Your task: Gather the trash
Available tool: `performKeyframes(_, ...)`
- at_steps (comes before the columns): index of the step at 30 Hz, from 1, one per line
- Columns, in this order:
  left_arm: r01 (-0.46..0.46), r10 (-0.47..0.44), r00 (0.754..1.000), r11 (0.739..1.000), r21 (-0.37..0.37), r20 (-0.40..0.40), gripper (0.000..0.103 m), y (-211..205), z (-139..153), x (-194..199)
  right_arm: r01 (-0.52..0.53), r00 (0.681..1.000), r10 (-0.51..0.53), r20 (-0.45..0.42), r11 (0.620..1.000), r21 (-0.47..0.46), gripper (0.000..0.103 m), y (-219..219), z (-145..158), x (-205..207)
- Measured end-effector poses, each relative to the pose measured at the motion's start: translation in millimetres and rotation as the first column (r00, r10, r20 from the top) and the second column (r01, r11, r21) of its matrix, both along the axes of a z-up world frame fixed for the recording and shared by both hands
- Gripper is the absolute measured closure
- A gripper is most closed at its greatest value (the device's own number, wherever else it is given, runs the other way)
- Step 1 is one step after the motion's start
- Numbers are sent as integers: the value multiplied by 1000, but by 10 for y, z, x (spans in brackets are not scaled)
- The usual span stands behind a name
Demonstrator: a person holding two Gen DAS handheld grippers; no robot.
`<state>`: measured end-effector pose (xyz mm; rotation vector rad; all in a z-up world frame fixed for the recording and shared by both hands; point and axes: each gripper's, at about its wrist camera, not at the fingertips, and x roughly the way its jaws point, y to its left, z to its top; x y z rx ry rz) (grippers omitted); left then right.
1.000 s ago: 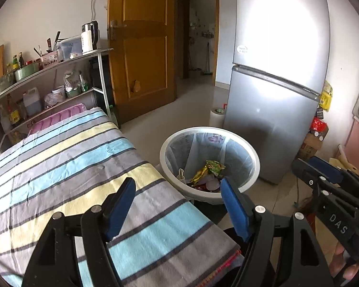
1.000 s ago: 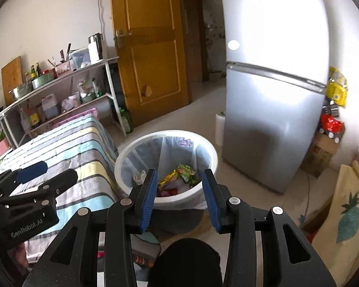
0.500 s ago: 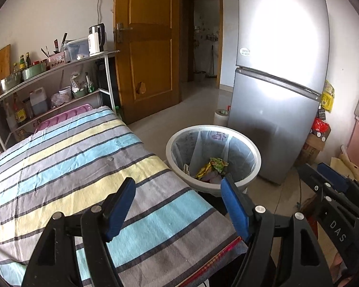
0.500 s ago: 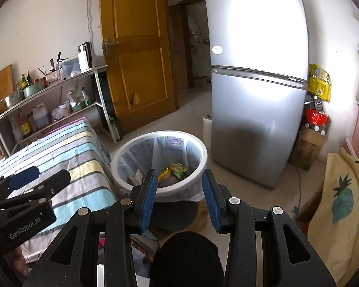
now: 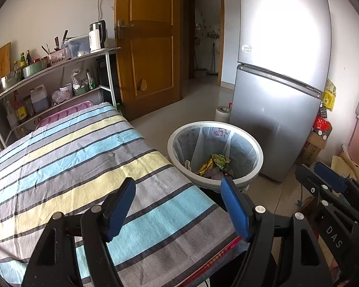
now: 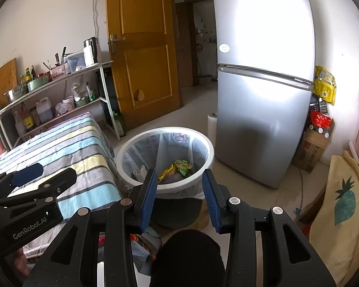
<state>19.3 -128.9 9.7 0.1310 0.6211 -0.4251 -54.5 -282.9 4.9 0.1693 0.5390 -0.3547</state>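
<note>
Reading "DAS" in white on the black body of the right gripper (image 5: 332, 186), seen from the left wrist. Reading "GenRobot.AI" in white on the body of the left gripper (image 6: 31, 174), seen from the right wrist. Finding the stickers on the fridge (image 5: 282, 95) too small to make out.

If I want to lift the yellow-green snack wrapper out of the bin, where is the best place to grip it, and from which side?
Probably grip the yellow-green snack wrapper at its raised crumpled upper edge, coming straight down from above. It lies low inside the bin, whose lined walls close it in all round, so a sideways approach looks blocked. The wrapper is thin and crinkled, so a pinch on a standing fold suits a hand-held gripper best.
</note>
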Motion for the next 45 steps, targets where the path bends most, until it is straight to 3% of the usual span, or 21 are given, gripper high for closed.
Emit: performKeyframes(45,-9,9,1000,1000,6,4,28,42,35,-39,-14,1000,14,-1,1000,-7,63,47,15,1)
